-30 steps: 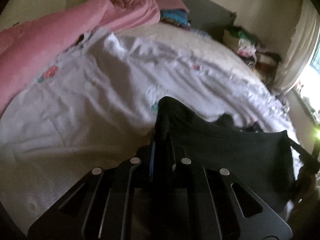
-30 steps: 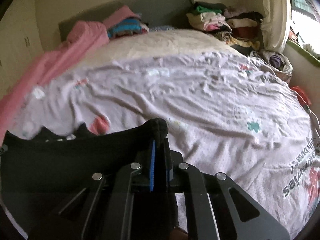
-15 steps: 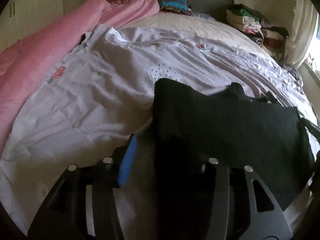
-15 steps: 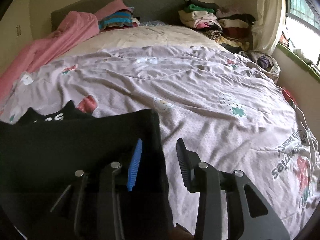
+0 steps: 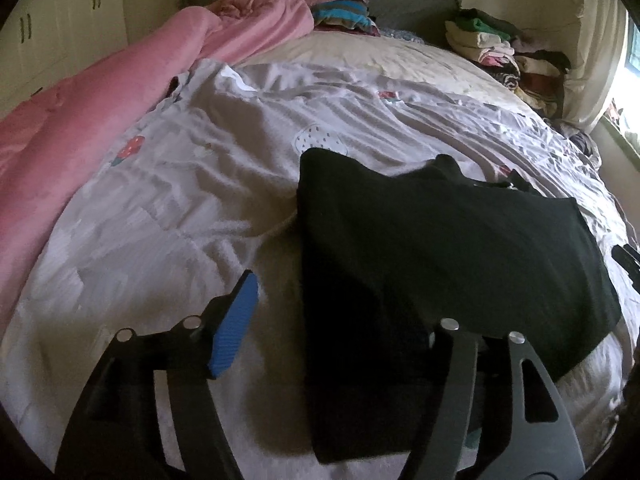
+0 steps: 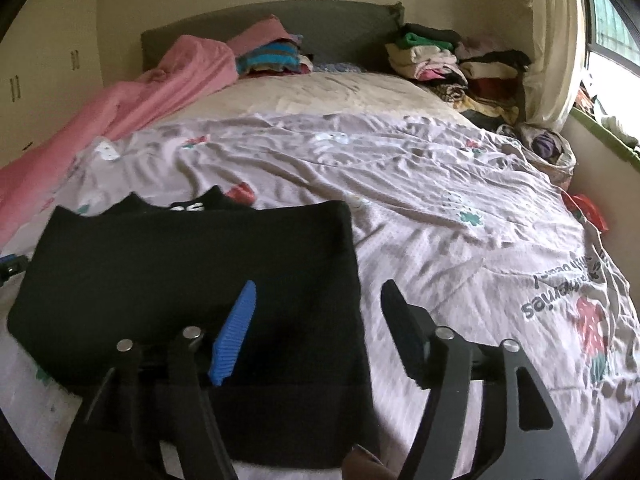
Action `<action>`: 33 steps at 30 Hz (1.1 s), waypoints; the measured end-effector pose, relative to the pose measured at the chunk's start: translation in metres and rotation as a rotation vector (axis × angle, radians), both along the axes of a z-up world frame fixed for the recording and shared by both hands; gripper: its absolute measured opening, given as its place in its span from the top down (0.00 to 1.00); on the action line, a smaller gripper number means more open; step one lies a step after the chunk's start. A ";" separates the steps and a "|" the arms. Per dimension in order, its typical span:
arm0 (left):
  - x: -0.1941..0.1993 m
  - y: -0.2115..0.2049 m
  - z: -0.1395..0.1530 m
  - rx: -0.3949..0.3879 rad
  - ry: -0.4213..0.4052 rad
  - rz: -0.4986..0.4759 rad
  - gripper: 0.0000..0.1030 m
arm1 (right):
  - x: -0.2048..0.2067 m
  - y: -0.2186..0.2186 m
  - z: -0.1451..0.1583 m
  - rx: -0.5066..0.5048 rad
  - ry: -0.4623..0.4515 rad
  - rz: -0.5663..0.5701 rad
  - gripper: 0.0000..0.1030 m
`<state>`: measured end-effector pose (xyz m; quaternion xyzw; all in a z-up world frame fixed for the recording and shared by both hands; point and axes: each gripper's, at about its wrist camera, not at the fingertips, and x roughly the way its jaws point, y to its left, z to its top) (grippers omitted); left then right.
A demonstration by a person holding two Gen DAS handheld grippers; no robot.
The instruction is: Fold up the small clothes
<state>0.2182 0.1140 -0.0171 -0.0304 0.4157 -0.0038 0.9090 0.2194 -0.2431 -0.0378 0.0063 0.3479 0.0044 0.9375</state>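
A small black garment [image 5: 440, 248] lies folded over on the pale printed bedsheet [image 5: 180, 200]. Its white-printed collar end shows past the far edge in the right wrist view [image 6: 188, 207]. My left gripper [image 5: 332, 312] is open over the garment's left near corner; its blue pad [image 5: 234, 324] is over the sheet and the right finger is hidden by the dark cloth. My right gripper [image 6: 316, 320] is open over the garment's [image 6: 180, 280] right near corner, with the blue pad [image 6: 234, 332] above the cloth and the other finger above the sheet. Neither holds anything.
A pink duvet [image 5: 100, 112] is heaped along the left side of the bed. Stacks of folded clothes [image 6: 448, 60] sit at the far right by the headboard [image 6: 320, 28], more striped ones [image 6: 268, 58] at the far middle. A window [image 6: 608, 40] and ledge are on the right.
Both grippers held the black garment's near edge a second ago, then opened and let it drop flat on the sheet. They have since drawn back a little and opened wider.
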 end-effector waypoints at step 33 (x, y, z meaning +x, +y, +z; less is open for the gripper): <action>-0.035 0.009 -0.034 -0.337 0.085 -0.010 0.74 | -0.022 -0.034 -0.042 0.229 0.158 -0.003 0.57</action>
